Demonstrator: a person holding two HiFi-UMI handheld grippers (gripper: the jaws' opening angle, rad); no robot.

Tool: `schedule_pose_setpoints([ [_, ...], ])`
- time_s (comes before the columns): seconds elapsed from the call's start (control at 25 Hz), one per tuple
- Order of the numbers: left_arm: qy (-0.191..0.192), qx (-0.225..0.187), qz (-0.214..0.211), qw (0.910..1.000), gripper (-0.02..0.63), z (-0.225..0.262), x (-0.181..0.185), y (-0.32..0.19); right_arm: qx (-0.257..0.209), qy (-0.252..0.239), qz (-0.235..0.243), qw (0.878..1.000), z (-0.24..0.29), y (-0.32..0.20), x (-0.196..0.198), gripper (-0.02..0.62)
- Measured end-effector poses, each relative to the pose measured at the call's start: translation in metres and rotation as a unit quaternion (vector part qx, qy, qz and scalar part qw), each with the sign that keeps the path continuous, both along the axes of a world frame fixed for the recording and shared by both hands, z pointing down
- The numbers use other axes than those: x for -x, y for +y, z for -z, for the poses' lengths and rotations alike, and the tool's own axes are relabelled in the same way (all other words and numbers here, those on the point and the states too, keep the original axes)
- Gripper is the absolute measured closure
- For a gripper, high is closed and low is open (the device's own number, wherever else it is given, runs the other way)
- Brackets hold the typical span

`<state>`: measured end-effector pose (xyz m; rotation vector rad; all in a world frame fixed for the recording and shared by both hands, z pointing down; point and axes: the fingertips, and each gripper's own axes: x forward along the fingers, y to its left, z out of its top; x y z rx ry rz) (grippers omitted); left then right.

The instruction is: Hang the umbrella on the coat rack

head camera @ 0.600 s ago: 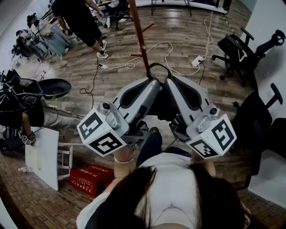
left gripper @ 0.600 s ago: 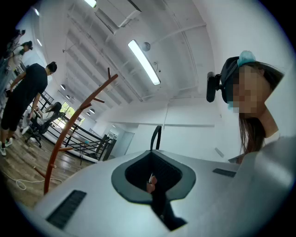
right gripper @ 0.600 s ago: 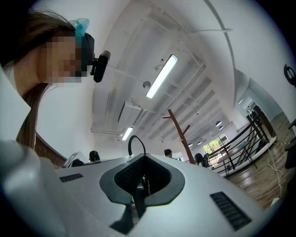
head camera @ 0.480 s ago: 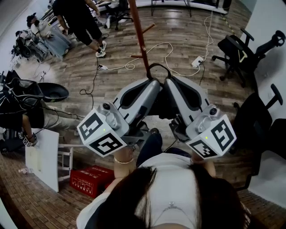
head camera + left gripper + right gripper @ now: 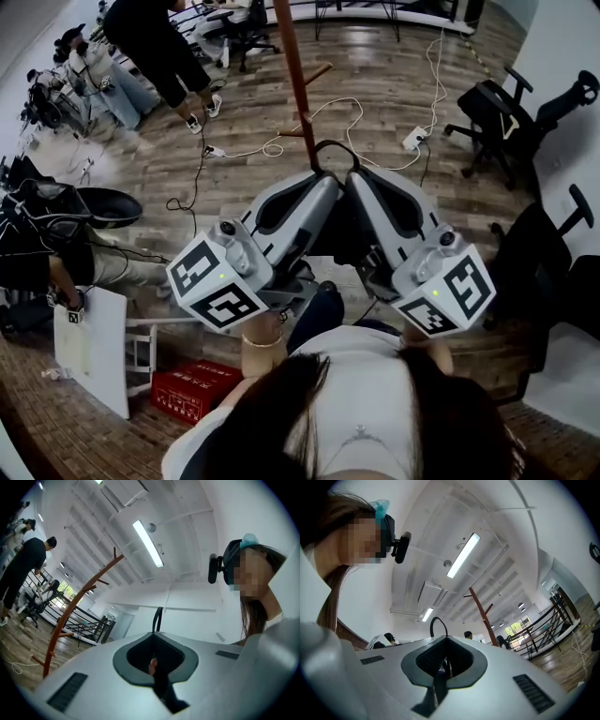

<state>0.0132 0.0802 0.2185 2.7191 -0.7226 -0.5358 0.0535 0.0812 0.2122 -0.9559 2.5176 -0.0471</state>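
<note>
In the head view the reddish-brown coat rack (image 5: 296, 80) stands on the wooden floor just ahead of me. My left gripper (image 5: 324, 178) and right gripper (image 5: 353, 178) are pressed side by side, tips pointing at its pole. Both are shut on the black folded umbrella (image 5: 339, 225), mostly hidden between them. Its black strap loop (image 5: 334, 144) sticks out past the tips. The left gripper (image 5: 154, 665) in its own view shows the strap loop (image 5: 157, 618) upright and the coat rack (image 5: 70, 616) to the left. The right gripper (image 5: 442, 666) sees the strap loop (image 5: 437, 624) and the coat rack (image 5: 483, 616) to the right.
Black office chairs (image 5: 506, 103) stand at the right. White cables and a power strip (image 5: 412, 139) lie on the floor beyond the rack. A red box (image 5: 192, 394) and a white board (image 5: 89, 342) sit near left. A standing person (image 5: 155, 47) and seated people are at far left.
Both grippers have stayed together on the umbrella, almost still. The standing person at the back has stepped a little farther away.
</note>
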Motion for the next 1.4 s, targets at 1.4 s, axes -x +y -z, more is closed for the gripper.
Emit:
schedule_pose_setpoints([
  [1.4, 0.009, -0.012, -0.057, 0.9983, 0.595, 0.005, 0.063, -0.08, -0.008, -0.01, -0.062, 0.998, 0.008, -0.082, 0.06, 0.561],
])
